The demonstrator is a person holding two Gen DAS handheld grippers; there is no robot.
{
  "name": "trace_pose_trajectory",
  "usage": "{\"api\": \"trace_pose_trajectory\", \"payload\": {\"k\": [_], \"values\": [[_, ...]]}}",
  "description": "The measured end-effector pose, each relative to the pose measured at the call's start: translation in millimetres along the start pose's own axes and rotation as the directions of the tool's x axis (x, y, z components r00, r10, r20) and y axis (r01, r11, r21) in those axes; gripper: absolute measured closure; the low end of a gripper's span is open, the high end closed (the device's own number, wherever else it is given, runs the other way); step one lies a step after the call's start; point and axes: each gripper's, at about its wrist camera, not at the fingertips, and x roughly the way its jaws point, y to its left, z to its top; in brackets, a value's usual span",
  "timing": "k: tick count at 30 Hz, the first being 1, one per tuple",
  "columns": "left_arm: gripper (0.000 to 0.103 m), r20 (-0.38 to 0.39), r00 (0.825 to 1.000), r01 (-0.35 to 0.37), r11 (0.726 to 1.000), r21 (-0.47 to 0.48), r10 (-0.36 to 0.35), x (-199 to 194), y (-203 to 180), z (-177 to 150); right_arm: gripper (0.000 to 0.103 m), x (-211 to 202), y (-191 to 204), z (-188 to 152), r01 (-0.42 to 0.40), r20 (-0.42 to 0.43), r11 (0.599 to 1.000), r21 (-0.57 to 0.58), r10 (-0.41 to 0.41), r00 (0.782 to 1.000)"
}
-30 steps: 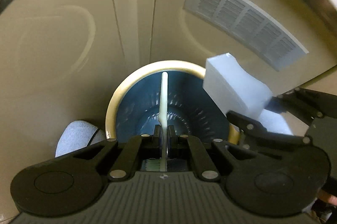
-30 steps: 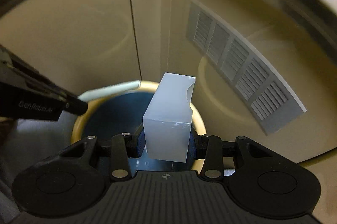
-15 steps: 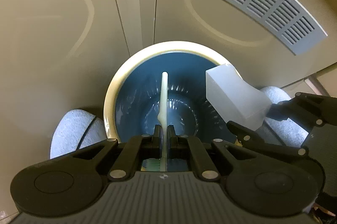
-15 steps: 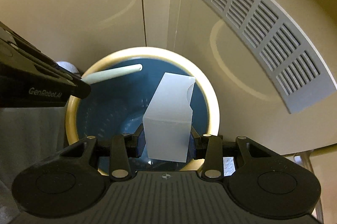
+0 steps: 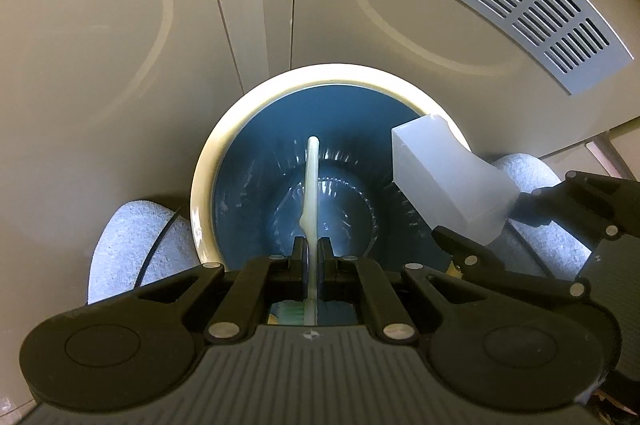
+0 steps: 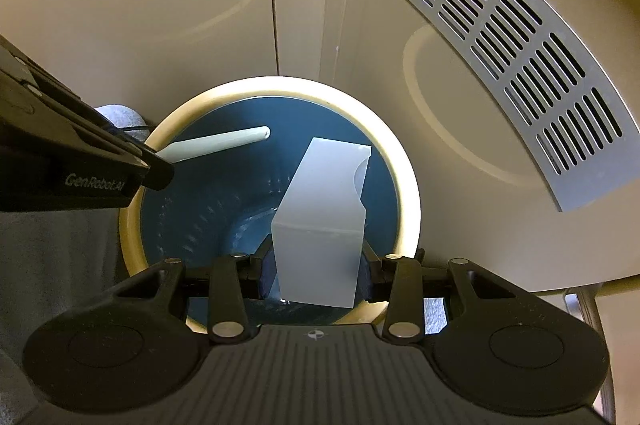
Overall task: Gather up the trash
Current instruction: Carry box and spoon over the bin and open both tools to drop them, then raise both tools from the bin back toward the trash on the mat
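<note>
A round bin (image 5: 208, 161) with a cream rim and a blue liner stands below both grippers; it also shows in the right wrist view (image 6: 408, 193). My left gripper (image 5: 313, 253) is shut on a pale toothbrush (image 5: 311, 181), held over the bin's mouth; the toothbrush handle also shows in the right wrist view (image 6: 216, 145). My right gripper (image 6: 318, 265) is shut on a white box (image 6: 324, 225), held over the bin's right side. The box (image 5: 448, 181) and the right gripper's fingers (image 5: 472, 253) also show in the left wrist view.
Beige cabinet panels (image 6: 160, 5) rise behind the bin, with a grey vent grille (image 6: 520, 65) at the upper right. Grey slippers (image 5: 132, 249) flank the bin on the floor. A black cable (image 5: 156, 249) runs by the left slipper.
Both grippers have tilted downward and moved over the bin, so its mouth now fills more of each view. Both still hold their items.
</note>
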Motion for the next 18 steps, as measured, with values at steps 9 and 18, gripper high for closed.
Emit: {"api": "trace_pose_trajectory", "payload": {"k": [9,18], "values": [[0.031,0.037,0.999,0.012,1.0,0.01,-0.013,-2,0,2,0.049,-4,-4,2,0.014,0.008,0.999,0.036,-0.014,1.0],[0.0,0.158,0.987,-0.003,1.0,0.009,0.002,-46,5,-3,0.029,-61,-24,3,0.032,0.184,0.995,0.096,-0.049,0.982]]}}
